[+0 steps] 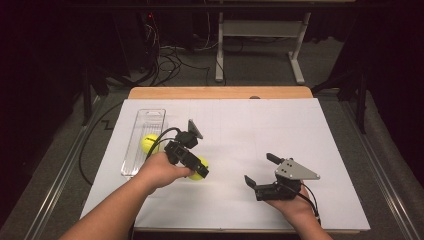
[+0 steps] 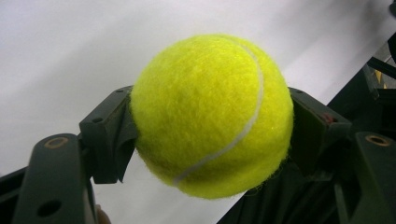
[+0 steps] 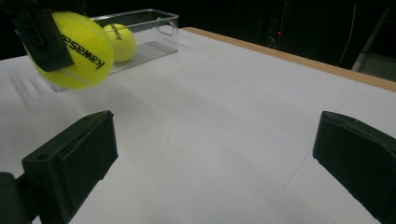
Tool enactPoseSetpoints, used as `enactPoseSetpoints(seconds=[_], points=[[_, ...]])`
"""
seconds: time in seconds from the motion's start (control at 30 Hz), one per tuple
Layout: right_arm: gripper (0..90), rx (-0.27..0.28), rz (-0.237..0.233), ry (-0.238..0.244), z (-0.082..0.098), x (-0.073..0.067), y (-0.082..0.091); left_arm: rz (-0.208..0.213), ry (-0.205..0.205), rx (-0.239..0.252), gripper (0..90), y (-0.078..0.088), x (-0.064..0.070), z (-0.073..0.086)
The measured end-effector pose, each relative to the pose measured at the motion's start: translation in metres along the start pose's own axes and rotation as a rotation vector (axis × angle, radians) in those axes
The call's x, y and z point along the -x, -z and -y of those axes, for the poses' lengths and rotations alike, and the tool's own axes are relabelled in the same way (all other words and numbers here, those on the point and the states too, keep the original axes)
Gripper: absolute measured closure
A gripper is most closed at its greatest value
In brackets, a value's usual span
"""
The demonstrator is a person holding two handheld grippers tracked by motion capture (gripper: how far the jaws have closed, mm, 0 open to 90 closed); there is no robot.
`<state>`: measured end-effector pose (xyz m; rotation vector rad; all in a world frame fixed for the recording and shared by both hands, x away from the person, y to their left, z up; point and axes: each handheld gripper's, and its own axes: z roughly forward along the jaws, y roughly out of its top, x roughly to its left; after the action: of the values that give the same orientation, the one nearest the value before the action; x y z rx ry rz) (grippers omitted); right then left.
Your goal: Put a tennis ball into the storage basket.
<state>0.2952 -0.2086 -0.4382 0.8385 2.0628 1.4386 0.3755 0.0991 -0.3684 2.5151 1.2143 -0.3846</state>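
In the right gripper view, black lettering is showing on the near tennis ball, the one being clamped by the left gripper at the far left of the table. The print is sitting upside down and is reading roughly as "Kawasaki", with its last letters hidden behind the jaw. The second tennis ball, lying farther off inside the clear plastic box, is carrying the same black brand print, turned sideways and too small to be read in full.
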Motion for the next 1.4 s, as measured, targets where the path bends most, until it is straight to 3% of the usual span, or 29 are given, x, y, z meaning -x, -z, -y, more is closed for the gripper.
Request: enactPoseSetpoints(seconds=[0.6, 1.07, 1.4], points=[[0.3, 0.055, 0.079, -0.057, 0.011, 0.024, 0.029, -0.024, 0.079, 0.036, 26.6, 0.029, -0.032, 0.023], [0.4, 0.072, 0.109, -0.055, 0.015, 0.032, 0.04, -0.057, 0.147, 0.076, 26.7, 0.061, -0.058, 0.047], [0.7, 0.077, 0.113, -0.045, 0.017, 0.033, 0.041, -0.092, 0.206, 0.083, 26.7, 0.074, -0.078, 0.061]])
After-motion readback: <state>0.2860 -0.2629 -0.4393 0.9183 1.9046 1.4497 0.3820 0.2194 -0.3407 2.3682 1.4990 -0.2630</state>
